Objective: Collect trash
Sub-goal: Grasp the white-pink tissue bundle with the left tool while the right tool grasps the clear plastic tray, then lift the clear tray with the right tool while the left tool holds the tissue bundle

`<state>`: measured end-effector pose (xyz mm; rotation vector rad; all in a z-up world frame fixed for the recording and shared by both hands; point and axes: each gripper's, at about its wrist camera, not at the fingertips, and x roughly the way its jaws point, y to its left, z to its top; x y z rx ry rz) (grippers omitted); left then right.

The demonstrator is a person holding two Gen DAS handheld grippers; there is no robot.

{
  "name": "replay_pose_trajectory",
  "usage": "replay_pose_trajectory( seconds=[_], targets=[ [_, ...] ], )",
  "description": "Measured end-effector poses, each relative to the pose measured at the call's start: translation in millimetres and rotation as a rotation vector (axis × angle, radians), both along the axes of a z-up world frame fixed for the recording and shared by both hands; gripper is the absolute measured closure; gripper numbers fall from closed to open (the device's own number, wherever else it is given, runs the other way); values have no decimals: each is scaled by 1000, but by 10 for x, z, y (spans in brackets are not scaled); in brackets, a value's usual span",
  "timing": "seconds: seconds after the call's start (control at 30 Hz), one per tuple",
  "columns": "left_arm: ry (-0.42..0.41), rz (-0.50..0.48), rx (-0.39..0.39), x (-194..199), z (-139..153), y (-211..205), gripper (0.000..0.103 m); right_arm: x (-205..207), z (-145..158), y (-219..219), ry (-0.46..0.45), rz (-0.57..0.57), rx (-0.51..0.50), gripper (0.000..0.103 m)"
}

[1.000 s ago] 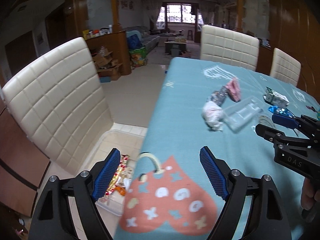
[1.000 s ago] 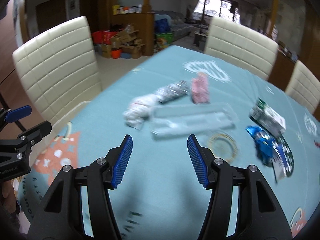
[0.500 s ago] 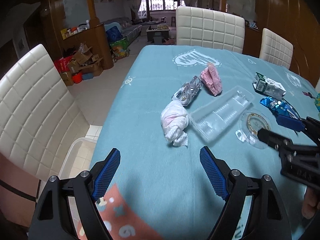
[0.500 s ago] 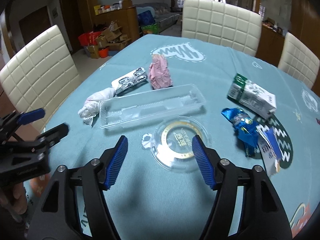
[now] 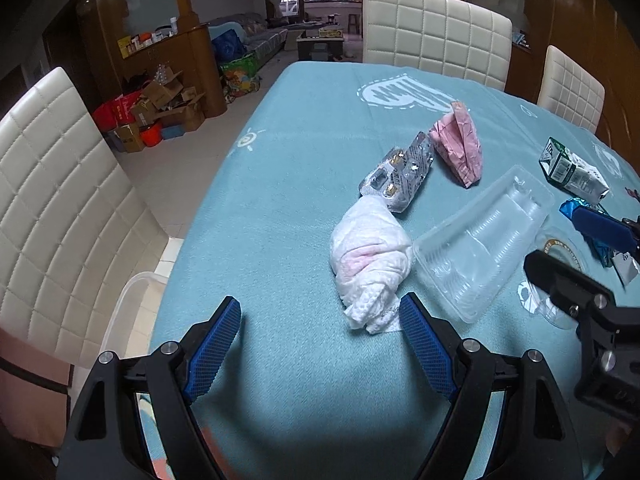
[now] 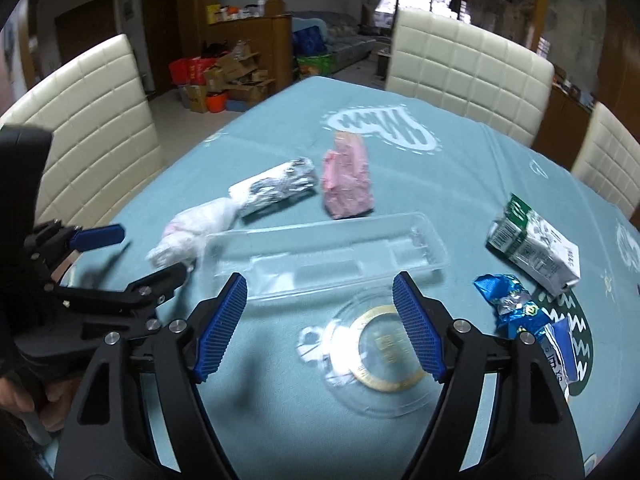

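Right now both grippers hung empty: left gripper (image 5: 320,328) wide open w/ crumpled tissue (image 5: 370,264) just beyond, right gripper (image 6: 320,320) jaws opening over clear lid (image 6: 380,354). Risk: pads skidding off flat plastic, or shoving clear tray (image 6: 324,256) behind it.

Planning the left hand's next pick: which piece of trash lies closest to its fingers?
The crumpled white tissue, its tip almost beside the left gripper's right finger. The foil pill pack and pink wrapper lie farther off.

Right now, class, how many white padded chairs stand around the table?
3. One chair stands at the table's left side, one at the far end, one at the far right corner. Others may stand outside these views.
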<state>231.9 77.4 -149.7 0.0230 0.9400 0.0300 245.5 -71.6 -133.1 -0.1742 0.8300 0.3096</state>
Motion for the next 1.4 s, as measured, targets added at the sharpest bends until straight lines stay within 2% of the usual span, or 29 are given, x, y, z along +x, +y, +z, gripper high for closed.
replay_pose_trajectory(
  seconds=[0.13, 0.2, 0.27, 0.3, 0.37, 0.47, 0.63, 0.7, 0.77, 0.83, 0.87, 1.03, 1.4],
  targets=[
    [-19, 13, 12, 50, -2, -1, 24, 183, -19, -249, 25, -107, 41, 24],
    [-23, 15, 9, 65, -7, 1, 28, 283, -24, -386, 48, -147, 72, 24],
    [-16, 4, -8, 75, -23, -6, 45, 350, -28, -483, 59, -172, 90, 24],
    [-23, -4, -18, 72, -21, -15, 48, 395, -36, -528, 66, -184, 98, 24],
    [-34, -19, -13, 62, -10, -51, 67, 451, -58, -584, 77, -200, 102, 24],
    [-48, -50, -9, 34, -7, -121, 77, 555, -117, -624, 112, -214, 128, 24],
    [-55, -52, -19, 52, -7, -113, 78, 684, -290, -592, 173, -221, 167, 26],
    [-55, -50, -32, 48, 0, -96, 78, 674, -295, -532, 148, -213, 152, 36],
    [-56, -50, -36, 47, -1, -82, 80, 662, -286, -458, 136, -187, 145, 62],
    [-59, -50, -37, 40, 4, -80, 80, 648, -287, -413, 131, -158, 147, 79],
    [-60, -50, -38, 39, 4, -79, 81, 640, -294, -403, 134, -149, 155, 83],
    [-61, -37, -51, 25, 28, -57, 82, 567, -269, -381, 125, -124, 177, 92],
    [-121, -15, -67, -192, 221, 11, 84, 209, 61, -294, 48, -51, 205, 97]
  ],
)
